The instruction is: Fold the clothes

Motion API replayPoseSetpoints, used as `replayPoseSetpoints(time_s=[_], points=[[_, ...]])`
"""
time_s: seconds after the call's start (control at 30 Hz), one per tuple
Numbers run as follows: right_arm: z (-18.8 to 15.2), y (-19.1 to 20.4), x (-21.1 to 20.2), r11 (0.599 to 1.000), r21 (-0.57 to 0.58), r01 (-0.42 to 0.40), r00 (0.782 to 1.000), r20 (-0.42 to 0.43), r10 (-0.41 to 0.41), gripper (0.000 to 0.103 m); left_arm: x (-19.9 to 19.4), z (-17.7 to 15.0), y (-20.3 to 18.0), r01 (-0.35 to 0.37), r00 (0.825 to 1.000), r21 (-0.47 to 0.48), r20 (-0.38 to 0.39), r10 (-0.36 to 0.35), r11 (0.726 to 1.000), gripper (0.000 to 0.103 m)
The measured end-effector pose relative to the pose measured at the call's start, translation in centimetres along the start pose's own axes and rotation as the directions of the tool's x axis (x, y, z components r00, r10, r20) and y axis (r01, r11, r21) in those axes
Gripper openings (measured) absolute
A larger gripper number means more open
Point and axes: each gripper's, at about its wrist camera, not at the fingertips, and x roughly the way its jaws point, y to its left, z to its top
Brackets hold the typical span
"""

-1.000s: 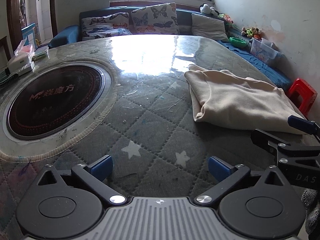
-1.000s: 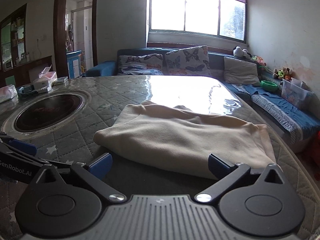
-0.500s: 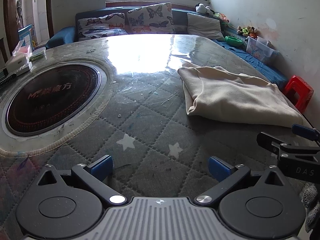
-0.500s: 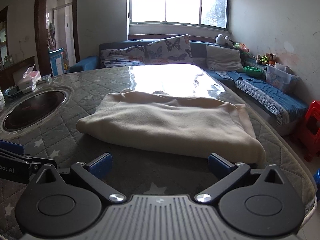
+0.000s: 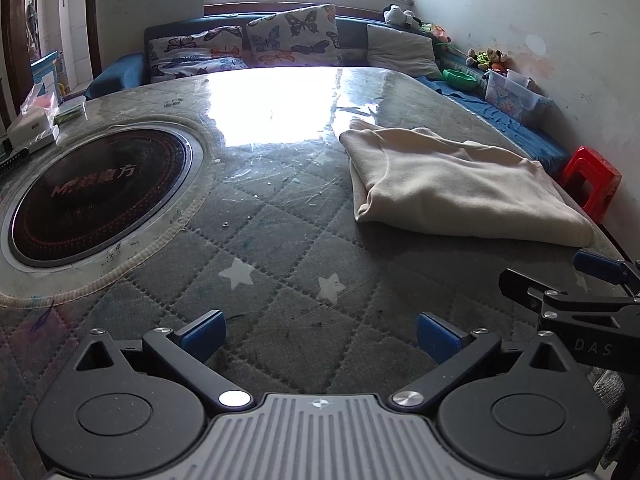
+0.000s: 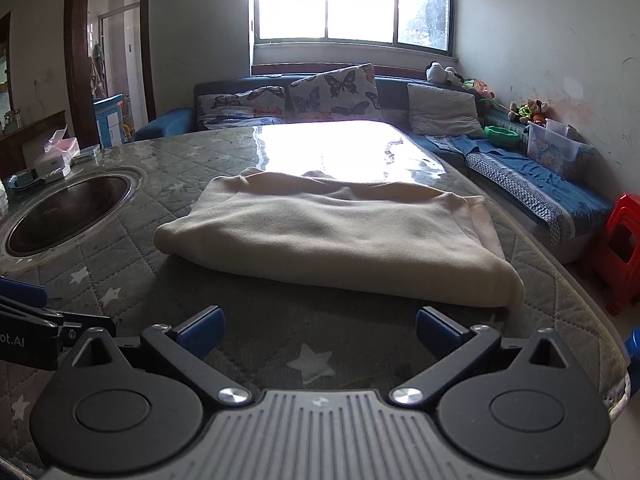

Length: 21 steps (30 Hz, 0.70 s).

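While both tools hang low over the near edge of the table (image 6: 256,320), neither touches the cloth. Left gripper (image 5: 319,330): jaws spread wide, blue-padded fingers (image 5: 202,334) well apart, nothing between them but bare quilted cover printed with white stars (image 5: 239,272). Right gripper (image 6: 318,328): jaws likewise wide open and empty, a single white star visible on the cover between its fingers. In the left wrist view the right tool appears side-on at the right margin; in the right wrist view the left tool appears at the left margin.

Cream garment (image 6: 336,236): folded into a thick, roughly rectangular stack, lying flat on the table's right half just ahead of the right gripper, apart from its fingertips. Its rounded fold faces the camera; its right edge lies near the table rim. Seen from the left wrist, the garment (image 5: 456,188) sits to the right and ahead, well apart from the left gripper.

Round black cooktop (image 5: 100,192): set into the table on the left, ringed by a pale border, bearing red lettering. White boxes (image 5: 34,124) stand beyond it at the table's left edge.

Far side: glare from the window (image 6: 348,0) on the glossy tabletop; blue sofa with butterfly cushions (image 6: 332,92); red stool (image 6: 620,252) on the floor at right.
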Motion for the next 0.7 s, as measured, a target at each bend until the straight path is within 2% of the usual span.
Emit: replayPoseSetpoints(time_s=[0.7], points=[[-0.5,-0.1,-0.7,1.000,0.014,-0.005,1.000,0.005,0.005,0.103,-0.4,-0.7,-1.5,-0.001,1.000,0.045,0.013,0.001,0.999,0.103]])
